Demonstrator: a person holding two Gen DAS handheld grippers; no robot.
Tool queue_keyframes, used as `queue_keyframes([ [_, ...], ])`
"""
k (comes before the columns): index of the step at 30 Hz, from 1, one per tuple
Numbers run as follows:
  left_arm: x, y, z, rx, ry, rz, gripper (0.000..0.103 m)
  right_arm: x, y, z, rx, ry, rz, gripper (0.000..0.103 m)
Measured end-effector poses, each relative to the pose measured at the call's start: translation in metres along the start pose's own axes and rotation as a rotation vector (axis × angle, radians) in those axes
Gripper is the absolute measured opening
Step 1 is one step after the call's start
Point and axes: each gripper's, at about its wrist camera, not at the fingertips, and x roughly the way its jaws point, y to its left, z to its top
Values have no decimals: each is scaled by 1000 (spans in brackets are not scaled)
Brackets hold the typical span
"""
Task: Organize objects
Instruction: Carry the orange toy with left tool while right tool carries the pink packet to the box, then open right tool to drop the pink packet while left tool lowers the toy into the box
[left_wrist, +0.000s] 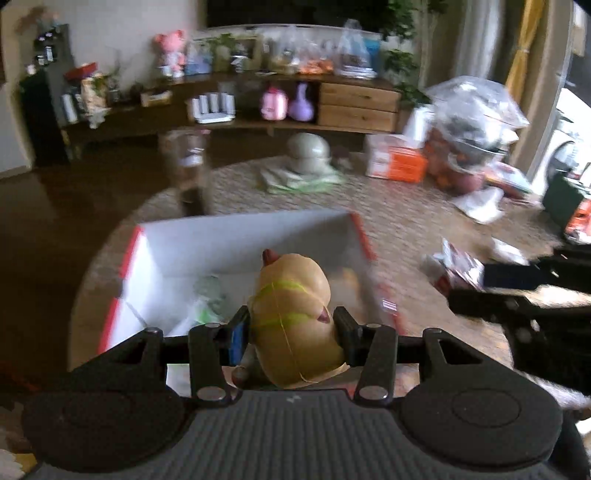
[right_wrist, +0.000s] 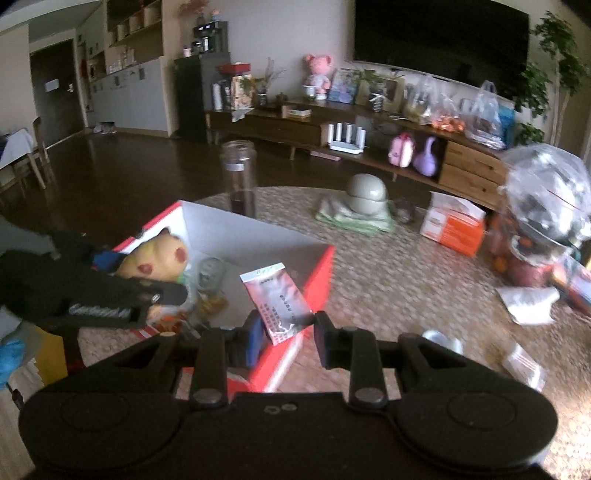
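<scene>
A tan toy (left_wrist: 291, 291) with yellow-green stripes, a red-edged white box (right_wrist: 317, 266), a pink-and-white packet (right_wrist: 277, 299).
</scene>
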Motion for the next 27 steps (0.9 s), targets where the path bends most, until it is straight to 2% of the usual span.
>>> queue_keyframes([
  [6,34,44,16,-36,32,81,47,33,35,15,-49,19,38,29],
  [10,62,61,11,-39,83,115,47,60,55,17,-100,47,27,29],
  [17,98,64,-2,14,152,136,47,96,62,15,-138,96,22,29],
  [27,129,68,-14,23,223,130,48,130,63,5,-147,165,10,29],
])
